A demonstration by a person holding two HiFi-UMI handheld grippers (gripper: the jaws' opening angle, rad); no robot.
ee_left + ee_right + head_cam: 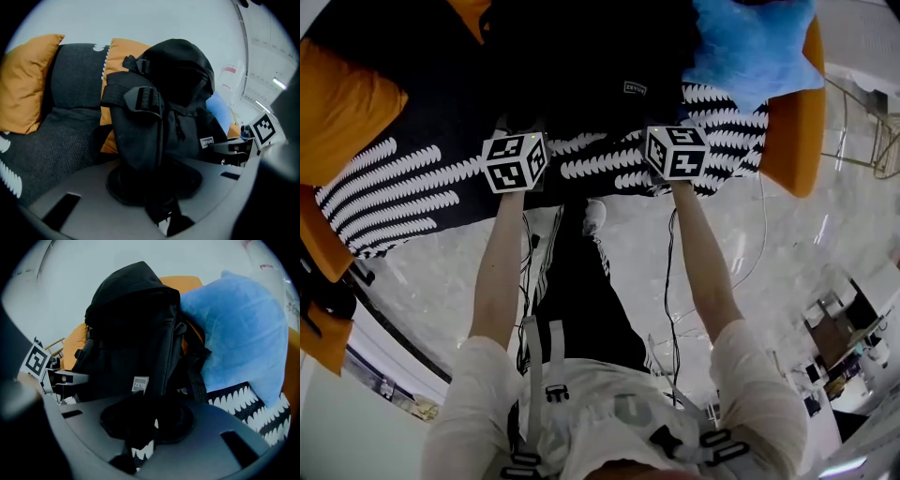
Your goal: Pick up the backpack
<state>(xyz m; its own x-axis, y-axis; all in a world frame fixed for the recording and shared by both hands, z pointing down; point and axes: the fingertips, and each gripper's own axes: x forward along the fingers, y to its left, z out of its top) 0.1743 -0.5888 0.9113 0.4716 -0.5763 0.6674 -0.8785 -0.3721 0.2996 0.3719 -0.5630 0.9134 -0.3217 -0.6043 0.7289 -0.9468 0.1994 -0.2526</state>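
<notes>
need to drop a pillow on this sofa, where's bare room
The patterned seat left of the backpack, up to the orange cushion, is bare. Right of the backpack is crowded: the blue plush sits right beside it.

Patterned sofa [394, 197]: backpack [591, 103], orange cushions [342, 103], blue plush [750, 42]

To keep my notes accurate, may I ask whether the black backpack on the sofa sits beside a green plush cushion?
Not quite: the plush cushion beside the black backpack on the sofa is blue, not green, as the right gripper view shows.
</notes>
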